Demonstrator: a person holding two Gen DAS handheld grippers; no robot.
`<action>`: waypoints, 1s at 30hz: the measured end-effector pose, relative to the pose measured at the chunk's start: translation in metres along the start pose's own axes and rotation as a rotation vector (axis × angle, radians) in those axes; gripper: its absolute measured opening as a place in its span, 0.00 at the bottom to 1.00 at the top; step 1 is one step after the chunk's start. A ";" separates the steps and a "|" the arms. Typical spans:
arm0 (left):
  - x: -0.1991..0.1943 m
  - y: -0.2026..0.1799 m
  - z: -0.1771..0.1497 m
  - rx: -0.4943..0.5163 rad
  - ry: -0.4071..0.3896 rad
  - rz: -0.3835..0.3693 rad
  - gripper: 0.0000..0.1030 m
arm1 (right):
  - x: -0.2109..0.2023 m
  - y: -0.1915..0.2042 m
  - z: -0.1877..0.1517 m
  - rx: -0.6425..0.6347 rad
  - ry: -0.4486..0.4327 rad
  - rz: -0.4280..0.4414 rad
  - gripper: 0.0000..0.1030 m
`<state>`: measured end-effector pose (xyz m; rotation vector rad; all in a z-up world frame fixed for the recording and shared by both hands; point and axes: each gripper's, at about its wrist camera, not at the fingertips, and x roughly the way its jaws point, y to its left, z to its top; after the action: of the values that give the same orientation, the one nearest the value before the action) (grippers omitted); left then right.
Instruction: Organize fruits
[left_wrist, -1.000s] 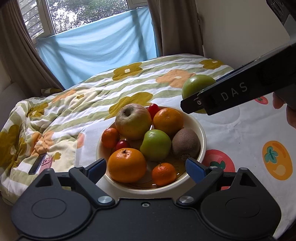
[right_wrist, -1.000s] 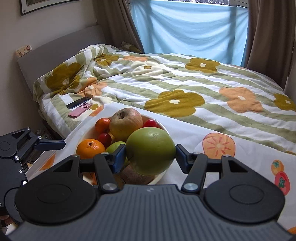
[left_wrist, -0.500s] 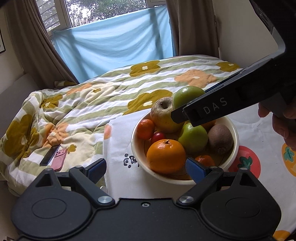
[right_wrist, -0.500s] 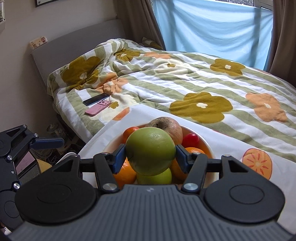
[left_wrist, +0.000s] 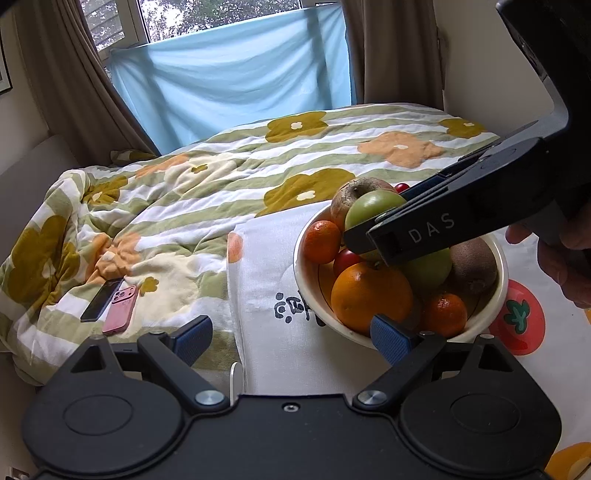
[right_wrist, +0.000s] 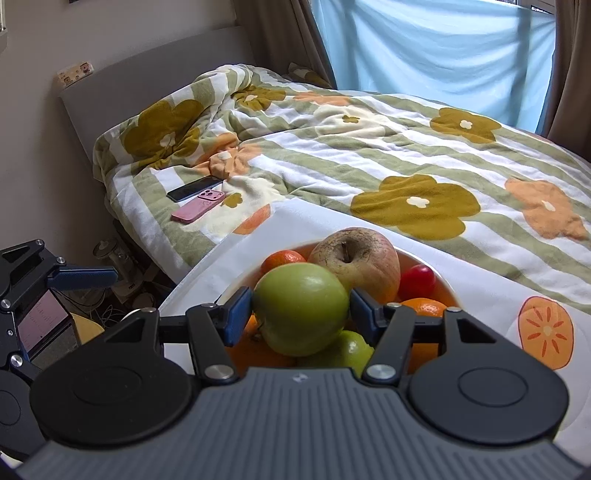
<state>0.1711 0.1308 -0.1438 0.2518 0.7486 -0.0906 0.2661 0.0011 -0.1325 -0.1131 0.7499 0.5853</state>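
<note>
Green and glossy, the large green apple sits clamped between the blue pads of the right gripper, poised over the middle of an already crowded cream bowl. Beneath it lie a smaller green apple, a big orange and two mandarins; a russet apple, a cherry tomato and a kiwi ring the far side and right. The left gripper waits near the bowl's front rim, its tongs spread wide and holding nothing. The bowl stands on a white fruit-print cloth beside a flowered quilt, where two phones rest. With the heap already near rim height, a release here risks the round fruit rolling off its neighbours, over the rim and onto the cloth, or knocking a mandarin out.
</note>
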 end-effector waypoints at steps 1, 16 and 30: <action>0.001 0.001 0.000 0.001 0.000 -0.002 0.92 | 0.000 0.003 0.000 -0.008 -0.010 -0.009 0.82; -0.014 -0.012 0.006 0.018 -0.018 0.013 0.92 | -0.028 0.003 -0.001 -0.014 -0.063 -0.030 0.92; -0.112 -0.067 0.042 -0.035 -0.125 0.023 0.92 | -0.172 -0.020 -0.017 0.003 -0.150 -0.114 0.92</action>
<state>0.1054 0.0539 -0.0508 0.2195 0.6223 -0.0713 0.1662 -0.0999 -0.0317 -0.1075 0.5948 0.4784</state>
